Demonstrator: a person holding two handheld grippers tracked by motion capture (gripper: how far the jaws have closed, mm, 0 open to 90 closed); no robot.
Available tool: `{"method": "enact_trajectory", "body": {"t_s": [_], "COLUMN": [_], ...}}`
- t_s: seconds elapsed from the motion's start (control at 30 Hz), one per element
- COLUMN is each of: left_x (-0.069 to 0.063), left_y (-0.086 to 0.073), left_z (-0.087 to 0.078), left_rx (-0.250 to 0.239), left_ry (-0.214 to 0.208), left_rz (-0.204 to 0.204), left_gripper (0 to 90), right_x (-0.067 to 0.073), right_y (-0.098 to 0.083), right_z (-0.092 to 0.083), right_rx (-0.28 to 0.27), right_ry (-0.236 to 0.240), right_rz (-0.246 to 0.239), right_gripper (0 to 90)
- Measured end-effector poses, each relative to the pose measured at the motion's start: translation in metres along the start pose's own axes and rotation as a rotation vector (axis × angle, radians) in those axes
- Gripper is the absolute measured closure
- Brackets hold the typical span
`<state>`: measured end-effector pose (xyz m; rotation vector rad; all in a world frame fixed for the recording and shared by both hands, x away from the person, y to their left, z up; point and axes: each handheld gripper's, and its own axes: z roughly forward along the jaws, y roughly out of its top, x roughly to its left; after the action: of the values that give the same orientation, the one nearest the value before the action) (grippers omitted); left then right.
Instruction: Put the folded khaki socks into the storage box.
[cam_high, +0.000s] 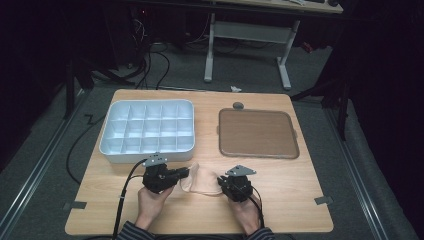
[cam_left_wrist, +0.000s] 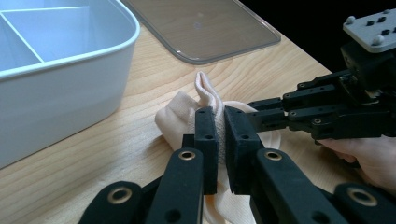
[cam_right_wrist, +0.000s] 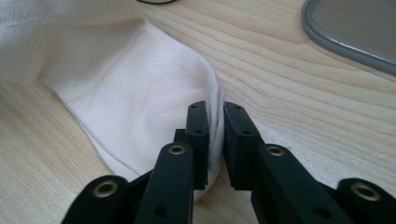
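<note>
Two hands near the table's (cam_high: 280, 210) front edge each hold a gripper. Left gripper (cam_high: 184, 173) pinches the left side of a pale sock (cam_high: 202, 181), and right gripper (cam_high: 223, 182) pinches its right edge. Lying between them, the sock has bare wood all around. Farther back sit a white tray (cam_high: 112, 150) on the left and a brown lid (cam_high: 258, 133) on the right.

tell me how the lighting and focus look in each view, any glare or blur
High view: the table is evenly lit, the room around it dark, and the picture is soft. Left gripper view: sharp on the sock, with a faint sheen on the clear lid. Right gripper view: the sock is nearly washed out to white and the near jaws are slightly blurred.
</note>
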<state>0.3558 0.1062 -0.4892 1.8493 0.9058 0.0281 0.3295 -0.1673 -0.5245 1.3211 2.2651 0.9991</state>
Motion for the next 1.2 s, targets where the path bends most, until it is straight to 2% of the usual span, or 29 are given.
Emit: {"method": "enact_trajectory", "body": {"t_s": [0.37,0.67,1.2], "left_x": [-0.005,-0.008,-0.011], "left_y": [0.003,0.007,0.008], "left_z": [0.005,0.008,0.019], "left_rx": [0.013,0.018,0.039], "left_ry": [-0.017,-0.018,-0.040], "left_rz": [0.016,0.034,0.050], "left_gripper": [84.9,84.8,84.8], "right_x": [0.000,0.004,0.005], "right_y": [0.003,0.010,0.010], "right_z": [0.005,0.012,0.014], "right_rx": [0.001,0.009,0.007], "right_ry": [0.014,0.026,0.038], "right_rz": [-0.011,-0.063,-0.071], "right_gripper": [85.3,85.5,85.5]}}
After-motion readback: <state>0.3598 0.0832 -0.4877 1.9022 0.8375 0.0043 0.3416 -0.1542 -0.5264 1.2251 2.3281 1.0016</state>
